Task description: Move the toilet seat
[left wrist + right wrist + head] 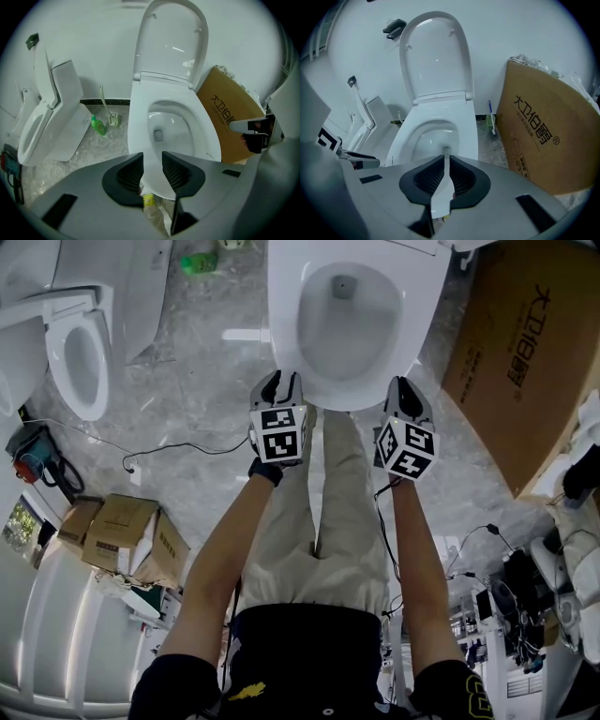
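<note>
Grey marbled floor [187, 399], a second toilet [80, 352] at left and a cardboard box [525, 352] leaned at right. The toilet seat [284, 315] is seen lying flat on the middle bowl, with the lid [173, 42] stood upright behind it. The left gripper [278, 381] is held just at the seat's front edge, jaws parted and nothing pinched. The right gripper [403, 385] is placed likewise, jaws only a slit apart and nothing clamped. The seat is judged rigid, light and glossy, so likely slippery, and hinged at the rear. It is best taken by the thin front lip and swung about the hinge.
</note>
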